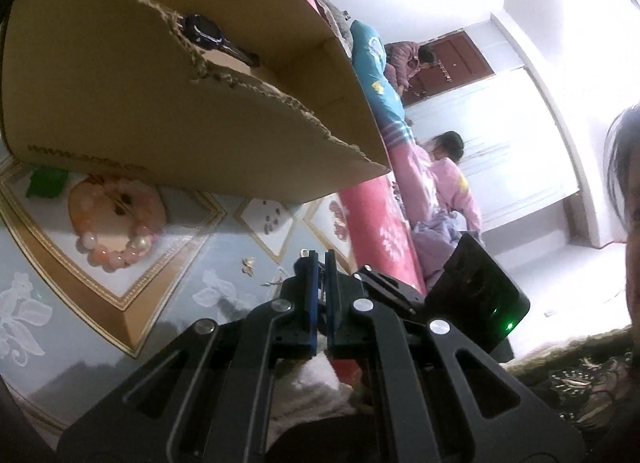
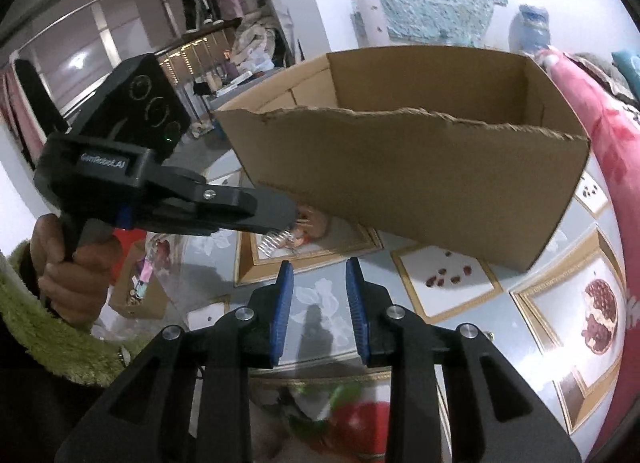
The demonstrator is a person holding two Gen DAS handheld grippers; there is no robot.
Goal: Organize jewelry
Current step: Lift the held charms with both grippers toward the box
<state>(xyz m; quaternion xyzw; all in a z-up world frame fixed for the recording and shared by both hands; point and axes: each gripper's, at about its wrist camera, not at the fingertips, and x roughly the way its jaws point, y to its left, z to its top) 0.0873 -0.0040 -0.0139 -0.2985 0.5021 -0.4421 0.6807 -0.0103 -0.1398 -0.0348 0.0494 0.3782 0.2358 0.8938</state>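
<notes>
Right gripper [image 2: 319, 305]: seen nearest in the right wrist view, its blue pads [image 2: 282, 309] parted by a moderate gap with nothing between them; only the patterned table [image 2: 460, 259] is seen through the gap.
Left gripper [image 1: 319, 263]: its blue fingers are pressed together; whether anything thin is pinched at the tips cannot be told. In the right wrist view it is held side-on by a hand [image 2: 74, 263] in a fuzzy green sleeve [image 2: 48, 337], its tip close to the lower left corner of the box.
Cardboard box [image 2: 420, 179]: placed on the table, open at the top, with a ragged torn front edge.
Watch [image 1: 208, 33]: a dark wristwatch is seen inside the box, past the torn edge, in the left wrist view.
Bead bracelet [image 1: 116, 251]: pink and pearly beads are laid on the table just outside the box's front wall, beside a small green item [image 1: 46, 181].
Small gold piece [image 1: 248, 265]: laid on the table just ahead of the left gripper's tip, apart from the bracelet; its kind cannot be told.
Background: two people are seen by a bed with a pink cover [image 1: 376, 223].
</notes>
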